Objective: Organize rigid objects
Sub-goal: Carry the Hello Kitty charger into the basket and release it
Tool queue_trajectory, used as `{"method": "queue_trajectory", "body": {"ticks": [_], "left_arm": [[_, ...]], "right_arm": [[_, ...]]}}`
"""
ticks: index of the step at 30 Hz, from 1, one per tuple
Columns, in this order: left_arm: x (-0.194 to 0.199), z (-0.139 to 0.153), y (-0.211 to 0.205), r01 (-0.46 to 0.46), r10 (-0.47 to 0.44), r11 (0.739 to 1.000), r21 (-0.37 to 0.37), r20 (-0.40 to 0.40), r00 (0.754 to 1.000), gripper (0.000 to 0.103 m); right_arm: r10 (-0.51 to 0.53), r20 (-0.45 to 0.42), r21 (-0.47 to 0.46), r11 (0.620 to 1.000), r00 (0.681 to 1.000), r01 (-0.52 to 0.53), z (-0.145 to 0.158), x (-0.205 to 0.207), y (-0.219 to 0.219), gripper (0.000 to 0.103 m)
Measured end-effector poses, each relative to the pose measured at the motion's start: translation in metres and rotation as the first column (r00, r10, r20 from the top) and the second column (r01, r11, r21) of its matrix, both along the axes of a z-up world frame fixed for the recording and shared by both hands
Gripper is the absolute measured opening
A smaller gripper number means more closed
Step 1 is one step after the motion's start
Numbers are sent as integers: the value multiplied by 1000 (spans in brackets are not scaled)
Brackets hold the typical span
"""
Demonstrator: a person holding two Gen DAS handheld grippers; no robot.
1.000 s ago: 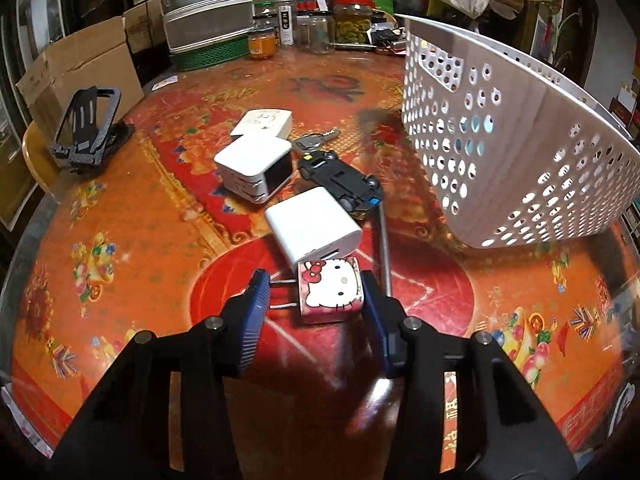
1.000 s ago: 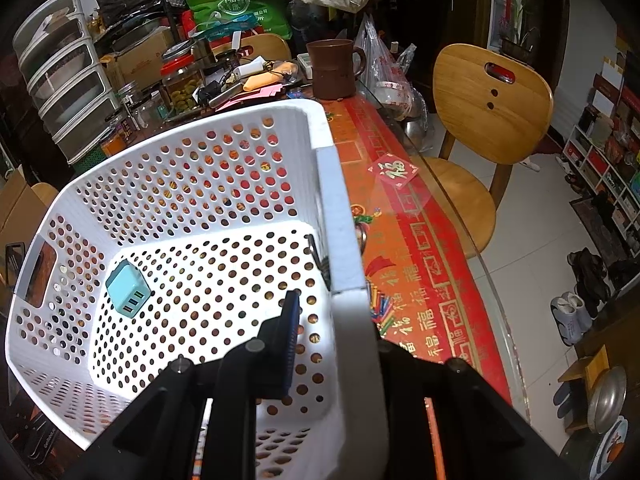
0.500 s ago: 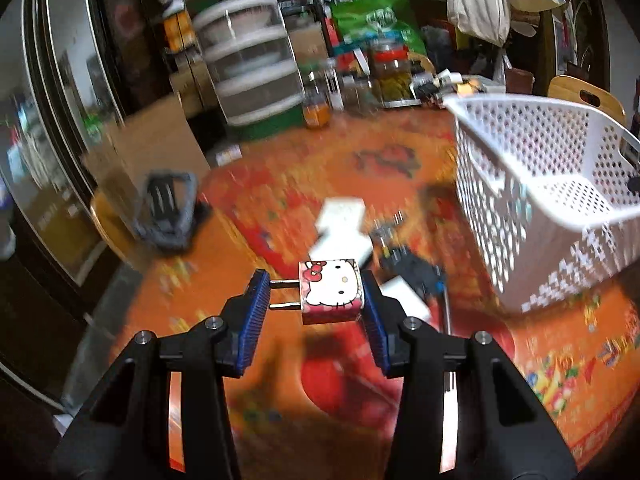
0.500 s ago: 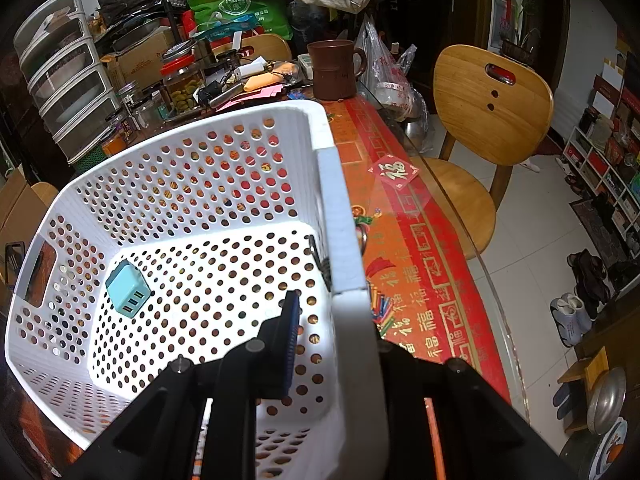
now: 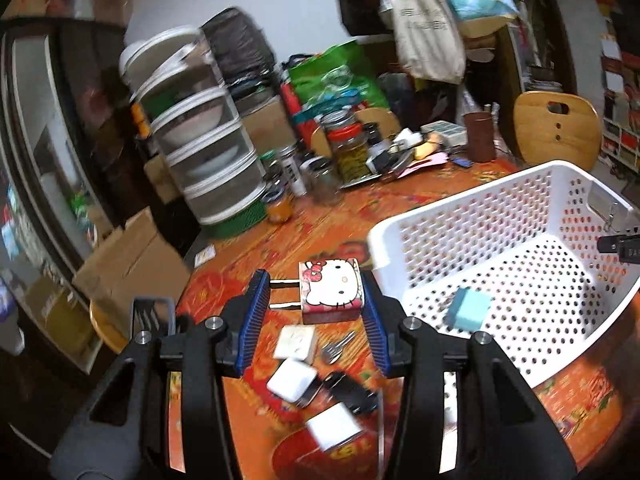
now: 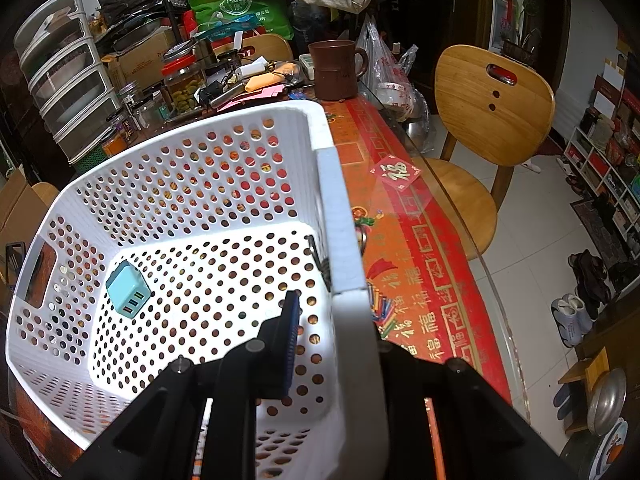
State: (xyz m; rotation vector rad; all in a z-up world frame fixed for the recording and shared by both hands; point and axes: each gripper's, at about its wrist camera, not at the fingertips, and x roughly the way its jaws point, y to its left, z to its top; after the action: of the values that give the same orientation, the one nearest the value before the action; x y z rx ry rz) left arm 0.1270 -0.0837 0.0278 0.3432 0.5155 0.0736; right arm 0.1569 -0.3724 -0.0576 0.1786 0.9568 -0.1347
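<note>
The left gripper (image 5: pixel 316 304) is partly open and clamps a pink cartoon-cat charger (image 5: pixel 331 291) between its blue pads: the right pad presses the charger's body, and the two metal prongs point left against the left pad. The charger is held in the air above the orange-red table (image 5: pixel 320 232), just left of the near-left corner of the white perforated basket (image 5: pixel 472 216). Below the held charger, on the table, lie a flat white adapter (image 5: pixel 295 343), a set of keys (image 5: pixel 335 350), a white cube charger (image 5: pixel 291 380), a black toy car (image 5: pixel 350 392) and, nearest, a white plug block (image 5: pixel 334 426); these items are blurred. A black folding stand (image 5: pixel 154 320) sits at the left table edge. The right gripper (image 6: pixel 334 344) is fully closed on the basket's right wall, with one finger inside the basket and the other outside it. Inside the basket, a light blue charger (image 6: pixel 128 290) lies on the floor near the left wall, its ports facing near. Far of the basket stand a glass jar (image 6: pixel 182 84) and a brown mug (image 6: pixel 334 70). A wooden chair (image 6: pixel 492 108) stands to the right of the table.
</note>
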Motion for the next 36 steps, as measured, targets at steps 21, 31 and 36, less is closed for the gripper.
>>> {"method": "queue_trajectory", "body": {"ticks": [21,31,36], "left_arm": [[42,-53,-92,117,-101,986,115,-131,986,43],[49,-64,-98,137,-121,986,91,-163,979,43],[39,-57,-97,130,-121,985,117,-82,989,103]], "right_arm": [[1,1,0,1000,1000,-1,0,0,0,17],[0,1,0,1000,1000,0,0,0,0,17],[1,1,1,1000,1000,-1,0,-1,0,17]]}}
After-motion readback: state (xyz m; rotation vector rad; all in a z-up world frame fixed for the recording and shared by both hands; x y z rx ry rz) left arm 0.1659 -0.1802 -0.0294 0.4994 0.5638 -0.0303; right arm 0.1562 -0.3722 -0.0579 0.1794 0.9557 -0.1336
